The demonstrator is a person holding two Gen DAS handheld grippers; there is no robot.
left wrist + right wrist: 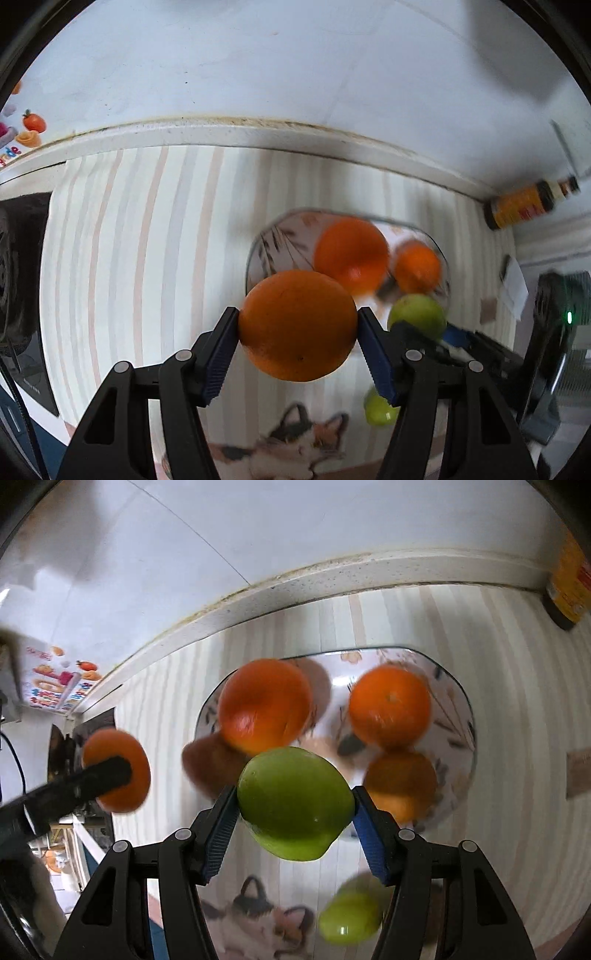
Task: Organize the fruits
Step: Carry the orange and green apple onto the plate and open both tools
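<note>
My left gripper point(297, 332) is shut on an orange point(297, 325) and holds it above the striped cloth, just left of a patterned plate point(273, 247). On the plate lie two oranges point(351, 254) point(417, 267). My right gripper point(295, 805) is shut on a green apple point(293, 803) and holds it over the near edge of the plate point(458, 701). In the right wrist view the plate holds two oranges point(264, 705) point(389, 705); reflections show beneath them. A second green apple point(351, 915) lies on the cloth near the front, also in the left wrist view point(378, 410). The left gripper with its orange point(118, 771) shows at the left.
A striped cloth point(147, 258) with a cat picture point(288, 450) covers the table against a white wall. A yellow-labelled bottle point(528, 203) stands at the back right corner. A dark appliance point(22, 258) sits at the left, a black fan-like device point(554, 332) at the right.
</note>
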